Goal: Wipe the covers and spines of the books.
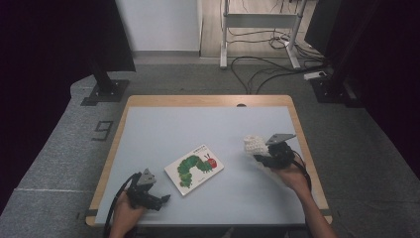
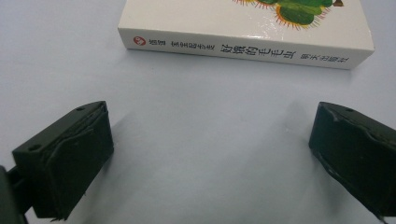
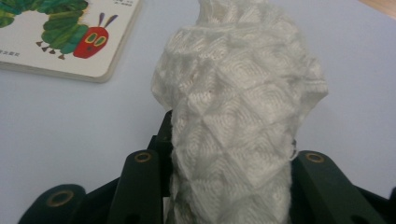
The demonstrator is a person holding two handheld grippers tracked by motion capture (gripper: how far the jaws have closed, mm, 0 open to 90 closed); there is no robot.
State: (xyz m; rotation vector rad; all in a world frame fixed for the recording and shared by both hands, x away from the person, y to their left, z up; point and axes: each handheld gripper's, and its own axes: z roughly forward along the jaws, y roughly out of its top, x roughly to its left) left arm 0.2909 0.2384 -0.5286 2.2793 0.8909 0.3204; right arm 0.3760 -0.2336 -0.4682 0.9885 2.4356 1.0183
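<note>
Currently: white knitted cloth [image 3: 238, 121] bunched upright in your right gripper [image 1: 270, 151], jaws clamped on its lower end, off the table's [image 1: 208, 124] right side | caterpillar board book [image 1: 193, 168] flat at centre | left gripper [image 2: 210, 158] spread wide, empty, facing the book's spine.

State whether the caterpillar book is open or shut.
Shut. The book lies flat on the table, front cover up; the left gripper view shows its closed spine.

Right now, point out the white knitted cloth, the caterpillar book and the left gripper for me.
white knitted cloth [image 3: 236, 116], right gripper view, middle of the bunched knit above the jaws.
caterpillar book [image 1: 194, 168], high view, centre of the cover.
left gripper [image 2: 210, 158], left gripper view, midway between its open jaws over the table.
</note>
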